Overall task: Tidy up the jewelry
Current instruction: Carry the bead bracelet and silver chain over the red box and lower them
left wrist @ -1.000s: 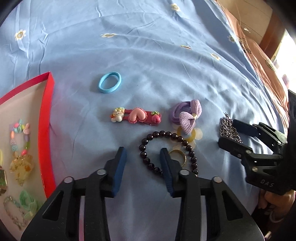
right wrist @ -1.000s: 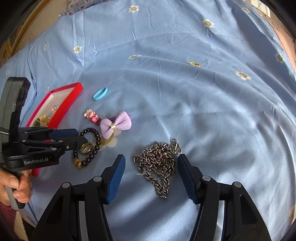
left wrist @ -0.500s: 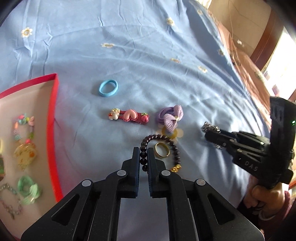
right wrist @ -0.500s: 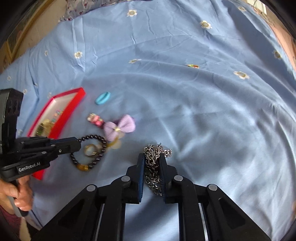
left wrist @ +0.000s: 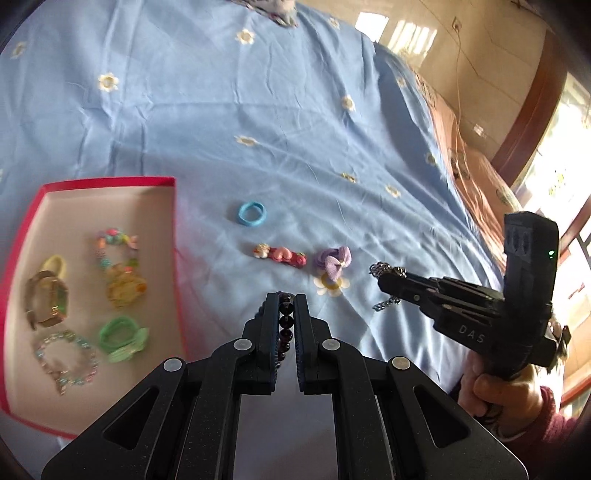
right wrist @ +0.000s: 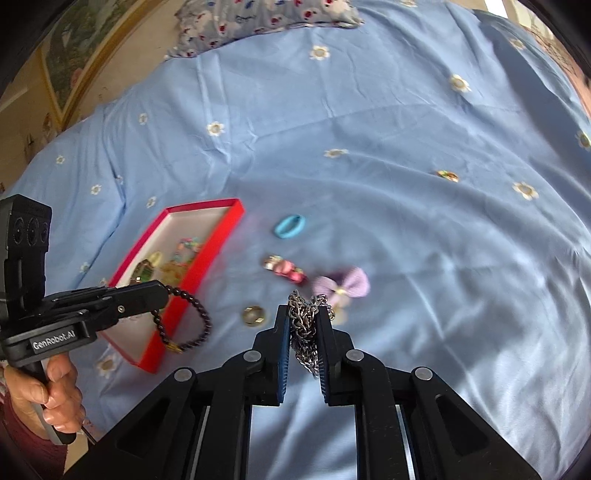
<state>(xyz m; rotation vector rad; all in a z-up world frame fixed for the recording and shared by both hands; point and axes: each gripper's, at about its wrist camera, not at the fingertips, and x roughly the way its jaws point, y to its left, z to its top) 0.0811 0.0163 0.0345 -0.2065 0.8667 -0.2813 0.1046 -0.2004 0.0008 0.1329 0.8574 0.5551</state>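
Note:
My left gripper (left wrist: 286, 297) is shut on a dark bead bracelet (left wrist: 285, 325) and holds it above the bedsheet; in the right wrist view the bracelet (right wrist: 190, 321) hangs from it beside the red tray (right wrist: 221, 236). My right gripper (right wrist: 303, 314) is shut on a silver chain (right wrist: 304, 328), lifted off the sheet; the chain (left wrist: 388, 269) also shows in the left wrist view. The red tray (left wrist: 110, 181) holds several bracelets and hair ties. A gold ring (right wrist: 253, 315) lies on the sheet.
On the blue floral sheet lie a blue hair tie (left wrist: 252, 213), a pink heart hair clip (left wrist: 280, 254) and a purple bow tie (left wrist: 332, 260). A floral pillow (right wrist: 266, 18) lies at the far end. The bed edge runs at the right.
Both grippers closed on their items and lifted them: the left took the bead bracelet, the right the chain. The ring stayed on the sheet. The left gripper moved toward the tray.

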